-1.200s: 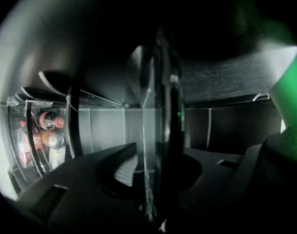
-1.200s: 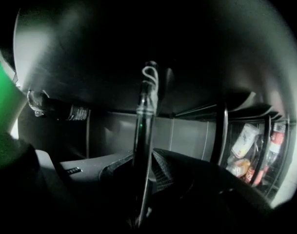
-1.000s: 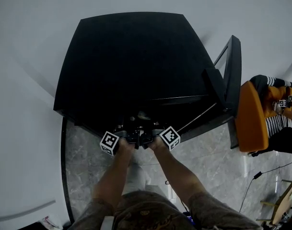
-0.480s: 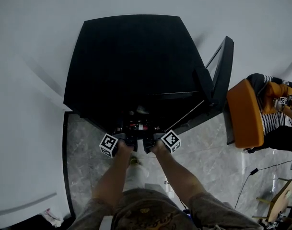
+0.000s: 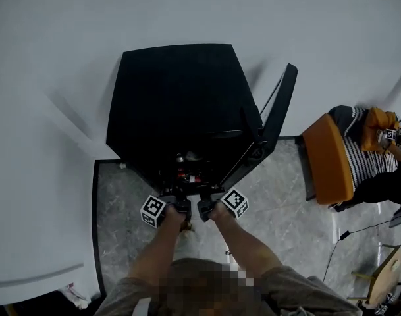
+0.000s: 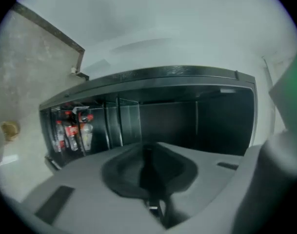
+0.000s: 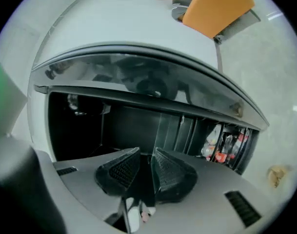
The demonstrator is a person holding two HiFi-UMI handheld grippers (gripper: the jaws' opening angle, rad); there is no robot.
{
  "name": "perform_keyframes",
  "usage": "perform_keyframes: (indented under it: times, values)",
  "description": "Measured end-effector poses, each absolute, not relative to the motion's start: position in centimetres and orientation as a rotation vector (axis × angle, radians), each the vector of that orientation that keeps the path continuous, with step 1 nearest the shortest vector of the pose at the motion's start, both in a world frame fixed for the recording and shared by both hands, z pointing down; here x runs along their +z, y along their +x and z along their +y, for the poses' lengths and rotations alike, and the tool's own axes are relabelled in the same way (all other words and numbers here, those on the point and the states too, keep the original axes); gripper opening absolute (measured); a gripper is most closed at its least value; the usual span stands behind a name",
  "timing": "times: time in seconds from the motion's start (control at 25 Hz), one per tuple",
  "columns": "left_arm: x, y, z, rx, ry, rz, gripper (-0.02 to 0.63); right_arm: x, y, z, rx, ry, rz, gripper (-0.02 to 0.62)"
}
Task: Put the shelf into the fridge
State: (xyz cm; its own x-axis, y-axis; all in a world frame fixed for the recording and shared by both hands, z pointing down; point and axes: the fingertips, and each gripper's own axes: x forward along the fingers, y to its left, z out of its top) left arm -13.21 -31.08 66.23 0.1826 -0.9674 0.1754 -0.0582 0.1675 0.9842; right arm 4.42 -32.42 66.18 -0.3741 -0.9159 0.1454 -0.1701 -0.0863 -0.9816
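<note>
Now that the 2 tools have drawn back from the mouth of the black boxy fridge (image 5: 177,104), the left tool (image 6: 147,155) and the right tool (image 7: 147,156) are hovering just in front of it, over the grey marble floor (image 5: 114,216). The left tool's jaws have just been closing after gaping wide. They are now sitting nearly together with nothing between them, and the right tool's ribbed pads are standing a slit apart, equally empty. That is pointing to a release: the clear flat shelf (image 6: 123,126) is seemingly sitting inside the fridge, just beside the bottle compartment, so the task is looking all but done. Plastic bottles with red labels (image 6: 70,130) are standing in the compartment nearest the floor, while the rest is looking dark and bare. The black fridge door (image 5: 274,117) is hanging open on the right.
</note>
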Motion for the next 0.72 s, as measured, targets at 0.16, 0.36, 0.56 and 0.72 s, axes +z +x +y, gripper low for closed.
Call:
perform_keyframes:
  times: [0.16, 0.36, 0.56, 0.72]
  values:
    - [64.7, -12.5, -29.0, -0.877, 1.199, -1.172, 0.006, 64.4, 4.8, -30.2, -1.53, -1.215, 1.595, 0.029]
    - [62.7, -11.6, -26.6, -0.825, 1.249, -1.15, 0.005, 62.1, 4.2, -27.6, -1.561, -1.15, 1.691, 0.02]
    - [59.4, -9.8, -24.2, -0.77, 1.382, -1.064, 0.005, 59.6, 4.4, -24.9, -1.551, -1.072, 1.761, 0.02]
    - [56.0, -7.7, -21.6, -0.677, 1.541, -0.985, 0.005, 57.3, 4.1, -21.6, -1.548, -0.994, 1.891, 0.02]
